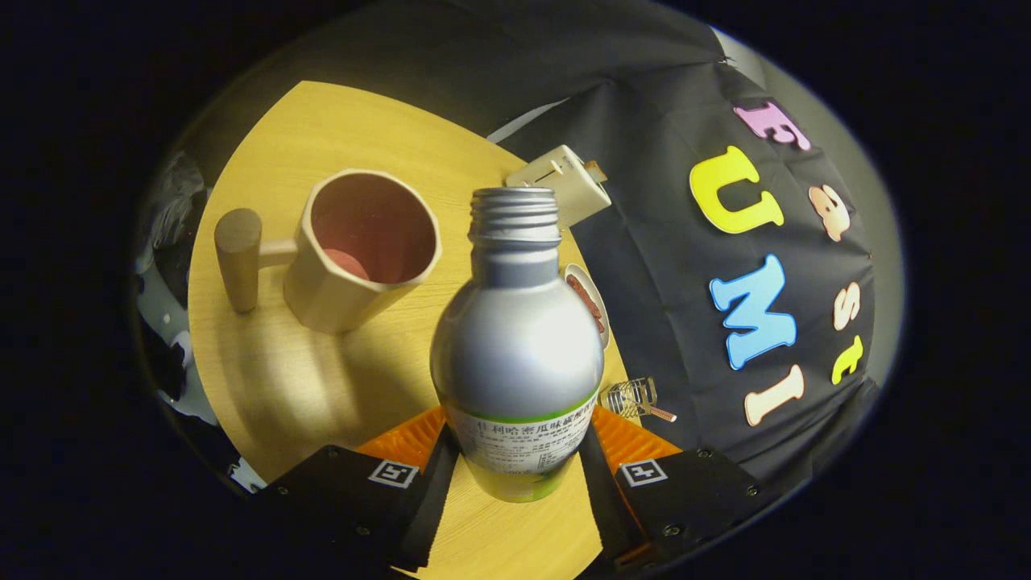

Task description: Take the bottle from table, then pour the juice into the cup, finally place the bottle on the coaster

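My fingers (519, 471) are closed on the lower body of the bottle (517, 338), one on each side, holding it upright with its open neck pointing away from me. The cup (362, 250) stands on the counter (266, 379) far left of the bottle, mouth up, so pouring requires tipping the neck left.
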{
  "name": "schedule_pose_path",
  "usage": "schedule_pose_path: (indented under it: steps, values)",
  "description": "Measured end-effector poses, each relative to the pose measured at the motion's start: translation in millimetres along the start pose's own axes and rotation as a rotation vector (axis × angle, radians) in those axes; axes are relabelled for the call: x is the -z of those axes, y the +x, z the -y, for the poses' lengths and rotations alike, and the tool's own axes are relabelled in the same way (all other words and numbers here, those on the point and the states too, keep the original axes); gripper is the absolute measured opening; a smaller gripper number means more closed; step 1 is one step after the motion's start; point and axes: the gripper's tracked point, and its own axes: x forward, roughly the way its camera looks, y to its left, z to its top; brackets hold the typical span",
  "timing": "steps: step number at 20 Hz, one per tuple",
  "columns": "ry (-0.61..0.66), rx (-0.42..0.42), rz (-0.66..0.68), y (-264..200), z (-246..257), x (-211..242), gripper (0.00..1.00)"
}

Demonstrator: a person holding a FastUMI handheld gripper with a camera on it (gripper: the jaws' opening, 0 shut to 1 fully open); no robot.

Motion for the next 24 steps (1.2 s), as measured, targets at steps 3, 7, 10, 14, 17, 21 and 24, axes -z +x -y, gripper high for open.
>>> schedule_pose_path:
  steps: [3,7,10,14,17,21,24]
  values:
    - [-0.055,0.000,-0.028,-0.7,1.4,-0.2,0.76]
    - [-0.151,0.003,-0.062,0.8,9.1,-0.1,0.76]
    - [-0.209,0.010,-0.085,-0.1,9.0,-1.2,0.76]
    - [-0.294,0.011,-0.113,-2.2,10.9,-4.6,0.76]
    - [-0.356,0.010,-0.142,-4.8,12.9,-4.3,0.76]
    - [-0.407,0.018,-0.186,-7.0,21.7,-2.8,0.76]
    - [-0.461,0.024,-0.207,-10.4,25.7,-5.7,0.76]
